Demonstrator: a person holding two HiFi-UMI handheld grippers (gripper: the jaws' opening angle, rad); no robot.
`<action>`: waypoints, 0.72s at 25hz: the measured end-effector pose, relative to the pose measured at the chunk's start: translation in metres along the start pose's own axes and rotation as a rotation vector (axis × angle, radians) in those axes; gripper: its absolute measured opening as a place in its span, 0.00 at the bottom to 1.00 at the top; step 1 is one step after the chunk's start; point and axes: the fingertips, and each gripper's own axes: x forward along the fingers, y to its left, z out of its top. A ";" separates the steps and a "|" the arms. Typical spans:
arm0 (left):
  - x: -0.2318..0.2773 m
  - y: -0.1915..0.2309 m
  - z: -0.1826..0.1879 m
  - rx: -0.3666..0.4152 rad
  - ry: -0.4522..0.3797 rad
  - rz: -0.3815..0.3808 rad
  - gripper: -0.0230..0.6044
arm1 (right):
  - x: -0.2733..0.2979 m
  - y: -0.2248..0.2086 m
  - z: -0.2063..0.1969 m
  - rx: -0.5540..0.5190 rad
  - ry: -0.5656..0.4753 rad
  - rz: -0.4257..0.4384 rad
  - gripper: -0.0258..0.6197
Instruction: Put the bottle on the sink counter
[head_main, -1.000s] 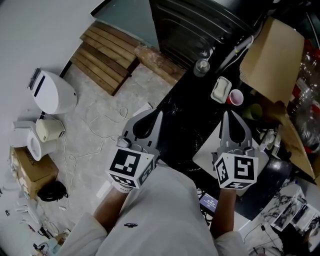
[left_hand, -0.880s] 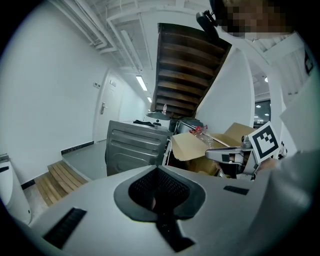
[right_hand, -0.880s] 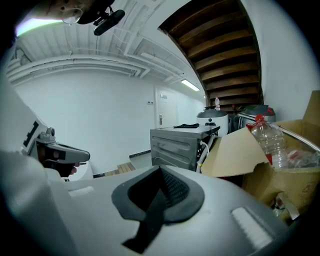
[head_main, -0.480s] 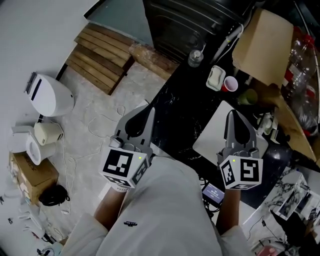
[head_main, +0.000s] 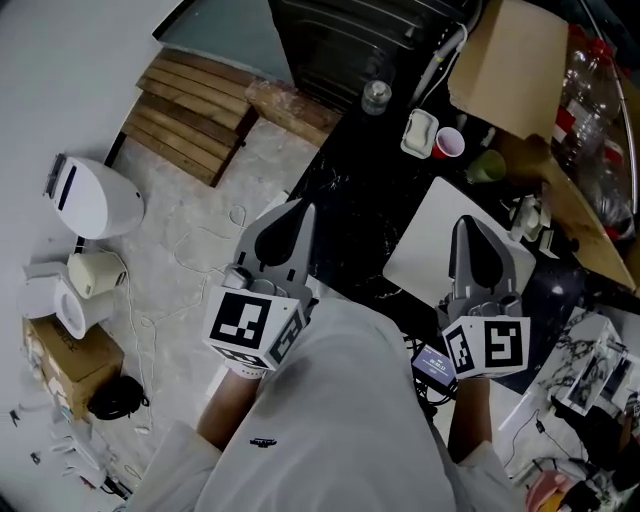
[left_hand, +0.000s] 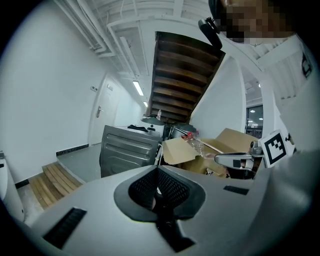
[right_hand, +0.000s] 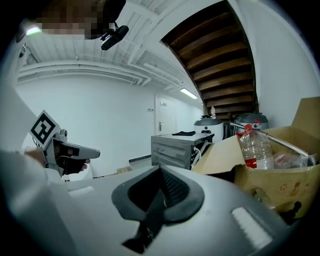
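Note:
A small clear bottle (head_main: 376, 97) stands upright at the far end of the black counter (head_main: 350, 215). More clear bottles with red caps (head_main: 588, 110) lie in a cardboard box at the right; one of them (right_hand: 255, 147) shows in the right gripper view. My left gripper (head_main: 287, 228) hovers at the counter's near left edge, jaws shut and empty. In the left gripper view its tips (left_hand: 159, 186) meet. My right gripper (head_main: 476, 248) is over a white sheet (head_main: 435, 225), shut with nothing in it, as its own view (right_hand: 161, 187) also shows. Both are far from every bottle.
A soap dish (head_main: 419, 131), a red cup (head_main: 450, 142) and a green cup (head_main: 487, 165) stand on the counter's far part. A cardboard flap (head_main: 505, 60) leans behind them. A dark metal appliance (head_main: 350, 40) is beyond, a wooden pallet (head_main: 190, 115) and a white appliance (head_main: 95, 195) on the floor at left.
The head view has drifted, so the counter items sit higher and further left in frame. The right gripper shows slightly lower and more to the right. Both grippers stay shut and empty.

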 end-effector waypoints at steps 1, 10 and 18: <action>-0.001 -0.002 -0.001 0.002 0.004 -0.005 0.05 | -0.002 0.000 -0.001 -0.008 0.004 0.004 0.06; 0.004 -0.014 -0.004 -0.009 0.015 -0.034 0.05 | -0.010 0.000 -0.001 -0.036 0.011 -0.003 0.06; 0.012 -0.015 -0.003 -0.001 0.023 -0.061 0.05 | -0.003 -0.002 0.000 -0.041 0.012 -0.020 0.06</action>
